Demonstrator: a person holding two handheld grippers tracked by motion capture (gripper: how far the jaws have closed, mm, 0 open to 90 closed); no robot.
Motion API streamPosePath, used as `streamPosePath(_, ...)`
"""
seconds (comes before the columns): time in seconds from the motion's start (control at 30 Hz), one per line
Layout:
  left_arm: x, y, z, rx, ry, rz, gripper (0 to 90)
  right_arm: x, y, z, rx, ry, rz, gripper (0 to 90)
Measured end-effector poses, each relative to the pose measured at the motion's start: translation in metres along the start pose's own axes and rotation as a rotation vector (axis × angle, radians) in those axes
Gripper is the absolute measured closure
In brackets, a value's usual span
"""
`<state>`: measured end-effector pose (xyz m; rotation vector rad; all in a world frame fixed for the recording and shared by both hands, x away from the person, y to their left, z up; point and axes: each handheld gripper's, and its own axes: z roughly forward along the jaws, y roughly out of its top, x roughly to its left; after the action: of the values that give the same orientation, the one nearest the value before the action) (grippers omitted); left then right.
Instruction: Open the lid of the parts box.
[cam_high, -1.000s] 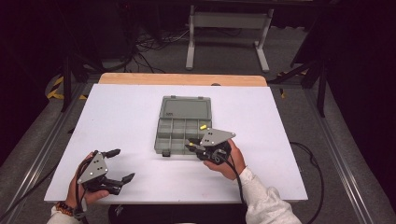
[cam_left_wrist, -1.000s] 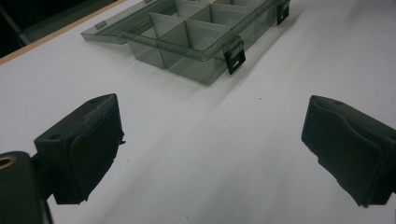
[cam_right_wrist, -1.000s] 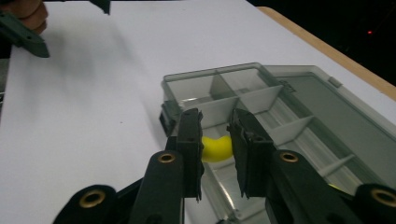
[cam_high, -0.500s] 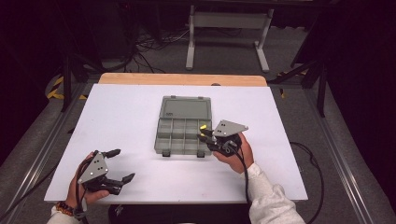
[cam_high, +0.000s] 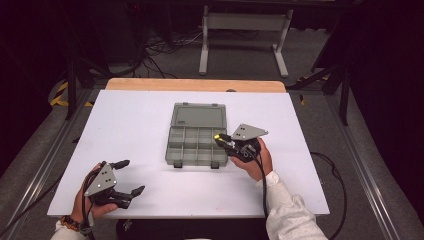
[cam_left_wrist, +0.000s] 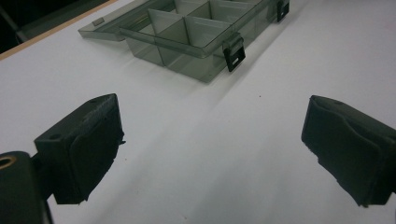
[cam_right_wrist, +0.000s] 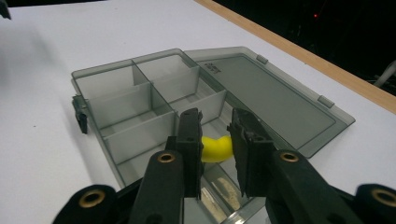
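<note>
At the near left corner of the white tabletop (cam_high: 135, 125), the left gripper (cam_high: 126, 176) sits in the person's left hand (cam_high: 89, 202), low over the surface and well apart from everything else. Its fingers (cam_left_wrist: 79, 147) stand wide apart with nothing between them; in the left gripper view the bare white surface shows between the two black pads, and the box lies farther off beyond them.

In the middle of the tabletop lies a smoky grey, see-through compartment box (cam_high: 192, 147). Its lid (cam_high: 198, 116) is folded fully back and lies flat on the far side, joined to the tray by hinges. The tray is split by dividers into several small cells, and two dark latches (cam_left_wrist: 233, 52) hang on its near wall.

Just to the right of the box, the right gripper (cam_high: 220, 139) is held in the person's right hand (cam_high: 255, 160), with a white sleeve (cam_high: 287, 210) behind it. Its fingers (cam_right_wrist: 190, 135) are closed on a small yellow piece (cam_right_wrist: 215, 148), which sits pinched between the two pads. In the right gripper view the piece hangs above the cells at the right end of the tray, at the tray's edge; I cannot tell which cell lies directly under it.
</note>
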<state>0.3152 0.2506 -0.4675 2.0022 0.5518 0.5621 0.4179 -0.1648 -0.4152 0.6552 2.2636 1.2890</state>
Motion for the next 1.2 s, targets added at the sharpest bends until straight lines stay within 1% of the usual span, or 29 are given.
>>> streamPosePath(0.23,0.0,0.0,0.001,0.002,0.001,-0.003,6.4,-0.011,-0.006,0.014,0.019,-0.012,0.031,73.7)
streamPosePath(0.33,0.0,-0.001,0.0,0.0,0.002,-0.006,6.4,-0.013,-0.006,0.018,0.028,-0.018,0.03,73.7)
streamPosePath(0.5,0.0,-0.001,0.0,0.003,0.005,-0.008,6.4,-0.017,-0.01,0.03,0.067,-0.025,0.019,73.5)
streamPosePath(0.57,0.0,-0.001,0.001,0.005,0.005,-0.007,6.4,-0.021,-0.011,0.033,0.072,-0.028,0.02,73.4)
streamPosePath(0.67,0.0,-0.001,0.001,0.008,0.003,-0.006,6.4,-0.026,-0.013,0.039,0.099,-0.042,0.023,73.0)
streamPosePath(0.8,0.001,-0.002,0.001,0.009,0.003,-0.012,6.4,-0.032,-0.015,0.041,0.096,-0.045,0.05,72.7)
streamPosePath(0.97,0.0,-0.001,0.001,0.009,0.005,-0.009,6.4,-0.032,-0.013,0.038,0.077,-0.051,0.055,71.9)
streamPosePath(1.2,0.001,-0.002,0.001,0.005,0.006,-0.012,6.4,-0.033,-0.013,0.038,0.076,-0.058,0.065,71.5)
